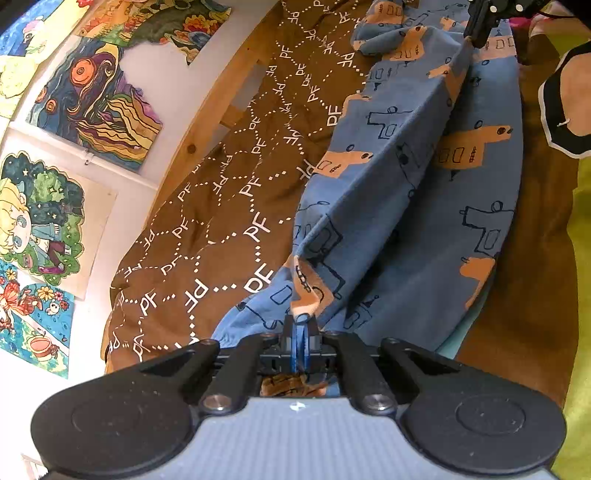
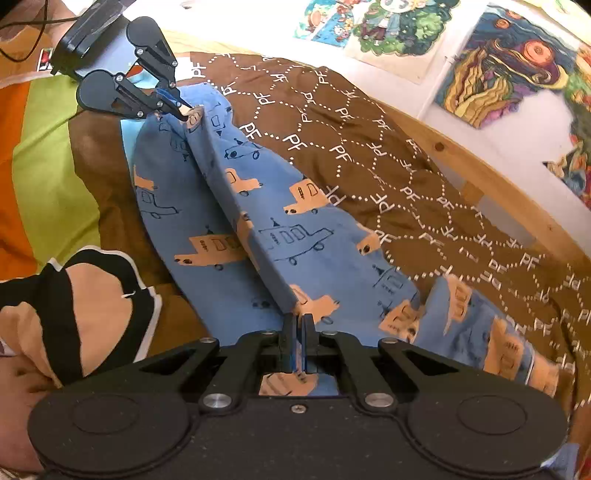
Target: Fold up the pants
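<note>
Blue pants (image 1: 399,206) with orange and outlined car prints lie on a brown bedspread (image 1: 229,206). My left gripper (image 1: 300,321) is shut on one edge of the pants. My right gripper (image 2: 298,321) is shut on the opposite edge. The cloth is pulled into a taut raised ridge (image 2: 240,221) between them. The right gripper shows at the top right of the left wrist view (image 1: 476,35). The left gripper shows at the upper left of the right wrist view (image 2: 184,110). A bunched part of the pants (image 2: 480,325) lies beside the right gripper.
The brown bedspread (image 2: 424,155) with white "PF" lettering covers the bed. A wooden bed rail (image 2: 498,192) runs along a white wall with colourful drawings (image 1: 99,99). A green and orange striped cover (image 2: 48,166) and a printed cushion (image 2: 74,306) lie on the near side.
</note>
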The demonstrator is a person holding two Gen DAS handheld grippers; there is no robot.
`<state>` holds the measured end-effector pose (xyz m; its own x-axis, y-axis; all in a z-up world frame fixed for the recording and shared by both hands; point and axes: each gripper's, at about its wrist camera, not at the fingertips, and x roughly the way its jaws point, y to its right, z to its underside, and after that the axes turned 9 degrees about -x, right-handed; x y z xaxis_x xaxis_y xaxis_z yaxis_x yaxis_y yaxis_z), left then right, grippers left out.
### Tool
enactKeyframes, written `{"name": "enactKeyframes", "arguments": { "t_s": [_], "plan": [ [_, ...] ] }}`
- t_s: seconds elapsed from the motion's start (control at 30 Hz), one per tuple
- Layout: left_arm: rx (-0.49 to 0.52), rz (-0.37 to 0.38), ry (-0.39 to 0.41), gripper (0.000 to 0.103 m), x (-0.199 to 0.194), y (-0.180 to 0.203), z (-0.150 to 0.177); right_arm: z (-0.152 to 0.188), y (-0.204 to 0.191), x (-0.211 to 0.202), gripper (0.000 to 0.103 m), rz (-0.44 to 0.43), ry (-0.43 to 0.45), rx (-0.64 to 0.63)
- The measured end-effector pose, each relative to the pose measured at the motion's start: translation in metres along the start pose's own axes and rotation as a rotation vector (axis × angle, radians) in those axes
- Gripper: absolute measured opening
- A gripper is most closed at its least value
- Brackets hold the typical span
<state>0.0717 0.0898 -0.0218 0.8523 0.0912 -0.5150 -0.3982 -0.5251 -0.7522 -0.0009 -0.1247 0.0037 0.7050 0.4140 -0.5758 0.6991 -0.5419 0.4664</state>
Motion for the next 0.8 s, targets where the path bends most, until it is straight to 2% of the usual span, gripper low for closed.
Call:
{"name": "enactKeyframes", "arguments": {
  "t_s": [0.13,0.43,0.5,0.53,0.6,0.63,0.73,0.8],
  "plan": [
    [0.025,0.015,-0.011,0.004,-0.001,-0.002,0.0,0.0,-0.007,-0.005,0.0,-0.002,0.006,-0.034],
    [0.078,0.036,-0.06,0.005,-0.003,0.005,0.006,0.001,-0.018,-0.003,0.0,-0.065,-0.024,-0.076],
    [0.043,0.047,-0.06,0.011,-0.009,0.002,0.004,0.001,-0.017,-0.003,0.0,-0.069,-0.027,-0.073],
    [-0.002,0.054,-0.062,0.015,-0.013,-0.002,0.004,0.001,-0.015,-0.003,0.0,-0.072,-0.031,-0.07],
    [-0.146,0.069,-0.079,0.043,-0.021,-0.015,0.004,0.003,-0.014,-0.002,0.0,-0.076,-0.033,-0.057],
    [-0.234,0.074,-0.084,0.047,-0.026,-0.022,0.005,0.003,-0.013,-0.002,0.001,-0.079,-0.033,-0.051],
    [-0.543,0.101,-0.115,0.05,-0.037,-0.044,0.013,0.004,-0.014,-0.002,0.002,-0.078,-0.029,-0.047],
    [-0.707,0.105,-0.128,0.05,-0.038,-0.056,0.019,0.004,-0.014,-0.003,0.005,-0.077,-0.023,-0.041]
  ]
}}
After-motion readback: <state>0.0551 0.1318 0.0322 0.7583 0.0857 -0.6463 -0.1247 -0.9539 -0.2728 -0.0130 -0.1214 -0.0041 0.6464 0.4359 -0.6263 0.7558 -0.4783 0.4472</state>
